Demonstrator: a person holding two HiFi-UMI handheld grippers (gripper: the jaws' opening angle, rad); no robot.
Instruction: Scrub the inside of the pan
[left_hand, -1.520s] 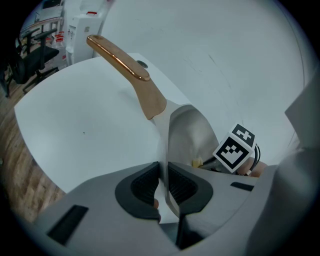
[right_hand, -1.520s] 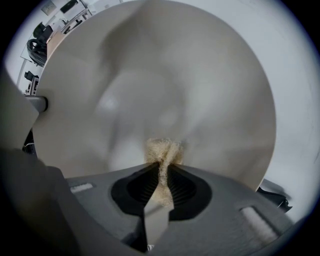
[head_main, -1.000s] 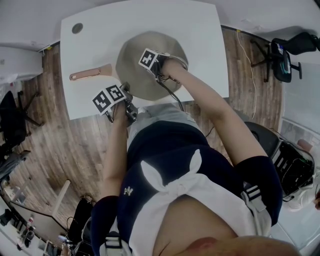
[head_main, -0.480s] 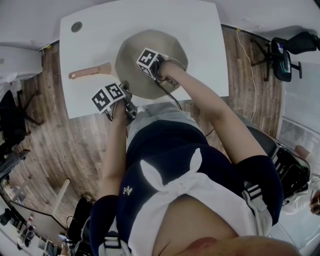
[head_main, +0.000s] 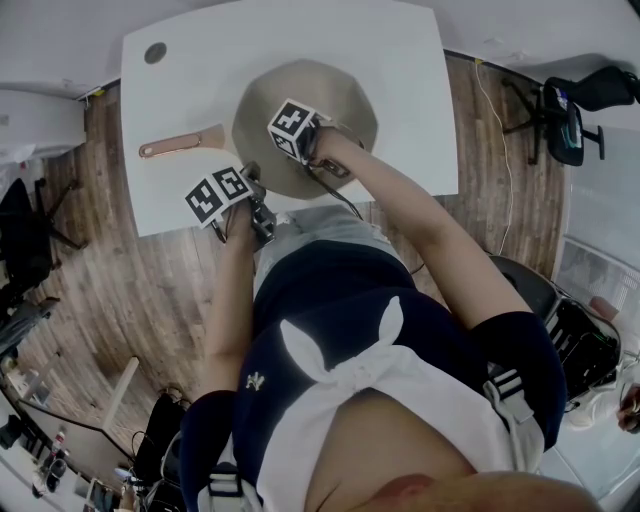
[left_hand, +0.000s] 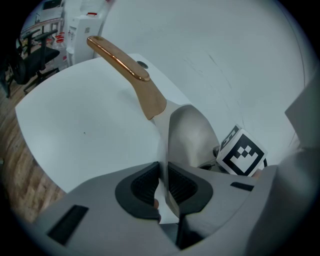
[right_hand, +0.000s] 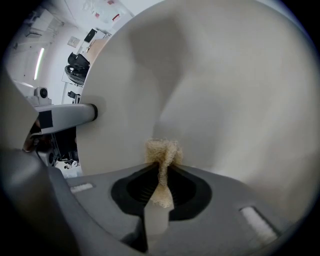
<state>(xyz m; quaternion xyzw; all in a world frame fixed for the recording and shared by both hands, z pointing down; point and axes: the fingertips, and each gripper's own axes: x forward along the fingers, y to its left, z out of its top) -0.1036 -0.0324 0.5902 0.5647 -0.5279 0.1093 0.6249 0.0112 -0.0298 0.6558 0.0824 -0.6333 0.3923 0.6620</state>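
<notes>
The round beige metal pan (head_main: 340, 95) with a copper-coloured handle (head_main: 180, 145) sits on the white table (head_main: 300, 40). The left gripper (left_hand: 163, 182) has its jaws narrowed onto the pan's near rim. Inside the pan, the right gripper (right_hand: 161, 185) pinches a beige mesh scrubber (right_hand: 162, 152), whose tip is at the inner surface.

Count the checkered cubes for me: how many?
2 cubes: one on the left hand-held gripper clamping the pan rim, one on the right hand-held gripper inside the pan.
</notes>
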